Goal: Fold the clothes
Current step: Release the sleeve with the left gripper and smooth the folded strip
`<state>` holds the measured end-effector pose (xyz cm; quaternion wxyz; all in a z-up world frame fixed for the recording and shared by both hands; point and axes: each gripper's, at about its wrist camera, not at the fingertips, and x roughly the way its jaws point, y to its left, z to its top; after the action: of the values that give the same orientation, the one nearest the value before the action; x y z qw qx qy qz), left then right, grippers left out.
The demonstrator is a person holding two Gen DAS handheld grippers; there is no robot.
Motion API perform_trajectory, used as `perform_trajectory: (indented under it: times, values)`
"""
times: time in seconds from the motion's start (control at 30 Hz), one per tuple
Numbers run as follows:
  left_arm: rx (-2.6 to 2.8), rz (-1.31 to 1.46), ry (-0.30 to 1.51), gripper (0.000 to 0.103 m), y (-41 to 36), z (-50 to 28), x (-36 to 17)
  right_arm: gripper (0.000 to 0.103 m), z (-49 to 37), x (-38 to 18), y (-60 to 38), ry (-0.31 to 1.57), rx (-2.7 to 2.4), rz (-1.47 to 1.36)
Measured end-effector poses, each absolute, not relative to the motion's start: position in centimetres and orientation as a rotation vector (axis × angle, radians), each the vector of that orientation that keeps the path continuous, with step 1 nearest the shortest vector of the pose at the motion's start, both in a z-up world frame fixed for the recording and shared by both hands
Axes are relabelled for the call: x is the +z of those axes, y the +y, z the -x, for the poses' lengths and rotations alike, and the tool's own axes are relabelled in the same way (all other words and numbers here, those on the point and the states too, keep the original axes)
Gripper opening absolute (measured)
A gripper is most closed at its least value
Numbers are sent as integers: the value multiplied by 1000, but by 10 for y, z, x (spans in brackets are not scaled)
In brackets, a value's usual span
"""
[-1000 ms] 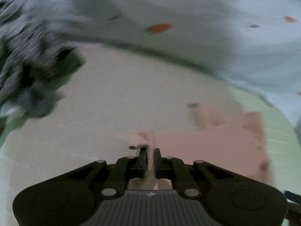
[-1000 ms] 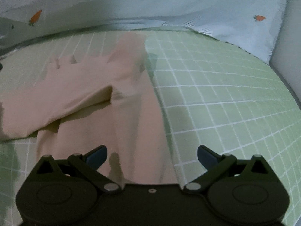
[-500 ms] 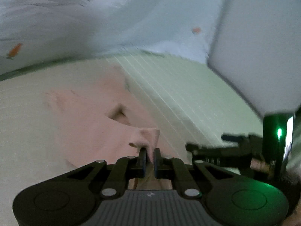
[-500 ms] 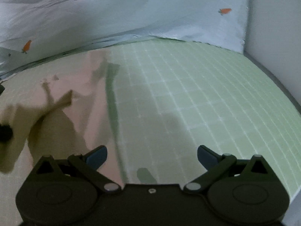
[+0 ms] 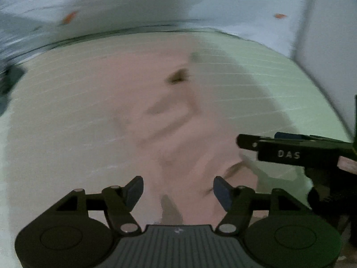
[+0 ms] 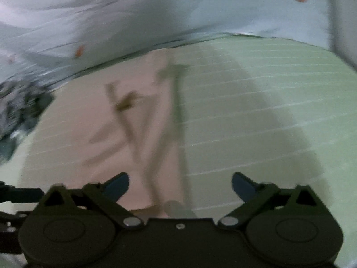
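A pale pink garment (image 5: 174,120) lies folded over on the green checked sheet (image 5: 267,89); both views are blurred. My left gripper (image 5: 178,191) is open and empty just above the garment's near part. The right gripper's body (image 5: 290,151) shows at the right of the left wrist view, beside the garment's right edge. In the right wrist view the garment (image 6: 125,134) lies left of centre and my right gripper (image 6: 179,184) is open and empty over its right edge.
A light blue quilt with small orange carrots (image 6: 156,15) lies bunched along the far side of the bed. A grey patterned pile of clothes (image 6: 17,111) sits at the far left. A white wall (image 5: 330,22) stands at the right.
My left gripper has opened and let go of the pink garment's corner, which now lies flat. Both views have swung and the garment has been folded over toward the right.
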<state>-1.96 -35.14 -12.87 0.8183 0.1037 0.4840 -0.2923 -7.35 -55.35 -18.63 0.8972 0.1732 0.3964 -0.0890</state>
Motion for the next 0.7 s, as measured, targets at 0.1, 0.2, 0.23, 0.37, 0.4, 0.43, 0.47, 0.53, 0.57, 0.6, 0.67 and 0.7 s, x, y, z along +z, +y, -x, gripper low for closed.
perform_trajectory:
  times: [0.1,0.2,0.23,0.37,0.4,0.43,0.47,0.53,0.57,0.6,0.67,0.7]
  values:
    - [-533,-189,1040,70,-327,23,-127,72,58,-194,-537,875,-112,-346]
    - [-499,-165,1039,70,-313,23,-127,31,50,-201,-530,919,-89,-364]
    - [-488,-157,1039,70,-309,23,-126,22,48,-202,-528,929,-83,-366]
    - [-444,-125,1038,70,-291,24,-125,4,57,-189,-521,865,-61,-343]
    - [-433,-117,1037,70,-287,24,-125,4,60,-185,-519,844,-55,-339]
    - [-422,-109,1037,70,-282,24,-125,4,65,-179,-518,827,-48,-338]
    - [-414,-102,1036,70,-279,24,-125,4,70,-173,-518,810,-43,-344]
    - [-446,-103,1036,70,-282,22,-126,3,80,-162,-519,776,-32,-360]
    - [-463,-105,1040,70,-285,22,-128,3,85,-157,-520,769,-31,-373]
    - [-479,-106,1043,70,-287,21,-129,3,90,-154,-521,766,-32,-386]
    - [-512,-109,1050,70,-293,20,-133,3,101,-154,-525,781,-52,-427]
    - [-530,-112,1058,70,-296,21,-136,3,107,-157,-527,797,-67,-447]
